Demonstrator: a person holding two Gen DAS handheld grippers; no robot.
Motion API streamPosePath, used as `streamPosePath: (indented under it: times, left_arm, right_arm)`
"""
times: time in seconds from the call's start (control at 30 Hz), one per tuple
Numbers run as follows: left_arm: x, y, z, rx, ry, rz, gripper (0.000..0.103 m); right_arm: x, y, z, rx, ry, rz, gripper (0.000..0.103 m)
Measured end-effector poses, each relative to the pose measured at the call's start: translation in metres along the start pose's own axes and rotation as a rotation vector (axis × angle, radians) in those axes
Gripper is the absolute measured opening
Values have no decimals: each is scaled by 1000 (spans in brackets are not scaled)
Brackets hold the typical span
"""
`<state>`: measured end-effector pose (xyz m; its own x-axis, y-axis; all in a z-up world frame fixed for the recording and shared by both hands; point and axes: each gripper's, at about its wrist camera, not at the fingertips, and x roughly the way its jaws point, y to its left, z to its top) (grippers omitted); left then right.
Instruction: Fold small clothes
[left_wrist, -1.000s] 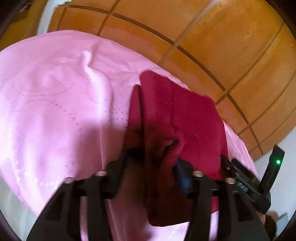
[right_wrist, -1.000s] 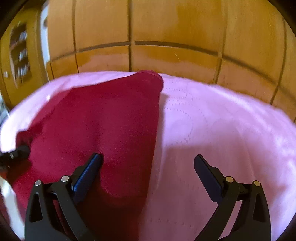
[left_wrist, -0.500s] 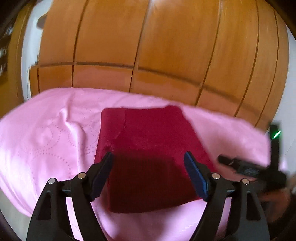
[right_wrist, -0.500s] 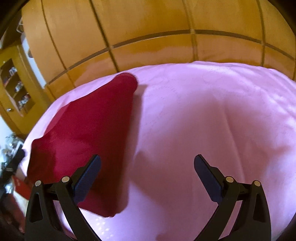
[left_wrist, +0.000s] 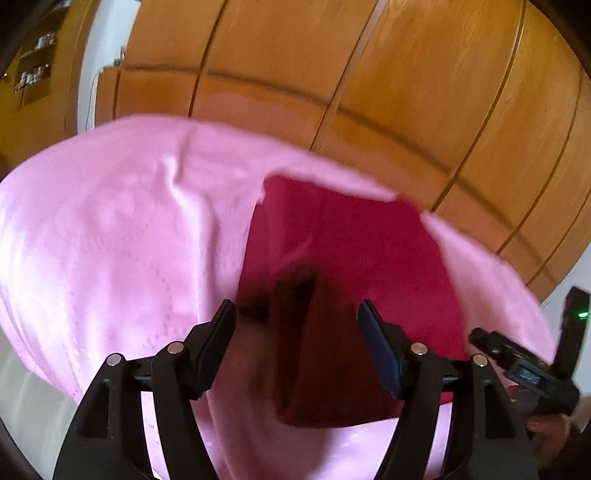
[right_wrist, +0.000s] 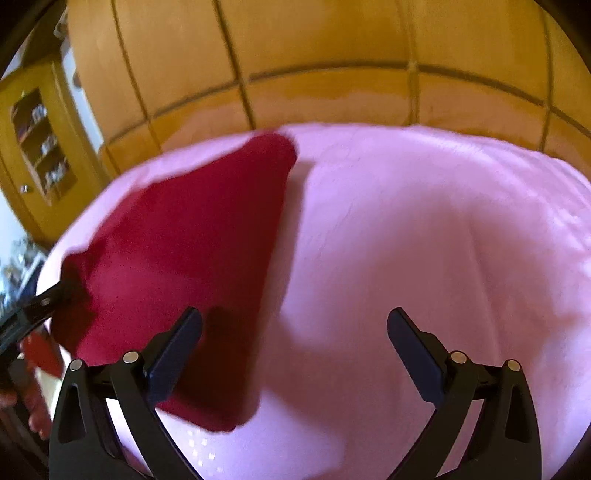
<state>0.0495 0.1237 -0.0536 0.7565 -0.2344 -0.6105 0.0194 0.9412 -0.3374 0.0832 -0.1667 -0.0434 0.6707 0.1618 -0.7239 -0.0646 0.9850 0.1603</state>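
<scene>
Red cloth (left_wrist: 354, 280) lies already folded into a rough rectangle on the pink bedspread (left_wrist: 110, 240), near the bed's front edge, wooden wall panels (left_wrist: 369, 74) behind. Long axis runs away from the person, front edge toward headboard side, w/ a fold line or seam along its left third.

Left gripper (left_wrist: 297, 314): jaws apart, roughly mid-open, nothing between them, hovering right over the cloth's near-left part; contact w/ fabric can't be told, blur + shadow there.

Right gripper (right_wrist: 293, 325): jaws wide apart, empty. Its left finger sits over the cloth's right near corner, right finger over bare pink. In that view the red cloth (right_wrist: 192, 266) lies to the gripper's left and stretches ahead, so most of the jaw gap is over bedspread (right_wrist: 443, 240).

Judgement: left gripper is the nearer 1, centred on the cloth. Next fold probably goes across the long axis, so near edge needs pinching; right would have to shift left 1st.
</scene>
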Motion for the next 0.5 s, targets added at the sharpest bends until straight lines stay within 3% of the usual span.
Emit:
streamPosePath:
  times: [0.13,0.2,0.33,0.5]
  left_arm:
    - [-10,-28,21,91,-51,-21,73]
    - [-1,-43,27,157,-43,16,73]
    - [43,-58,45,240,35,124,73]
    - [87,-52,47,266,126,238,75]
  right_arm:
    - [4,-4,31,18,-28,-7,99]
    - [10,2,48,12,-42,-20,99]
    - [40,24,76,-48,0,-100,99]
    - [75,32,90,-37,38,-108,99]
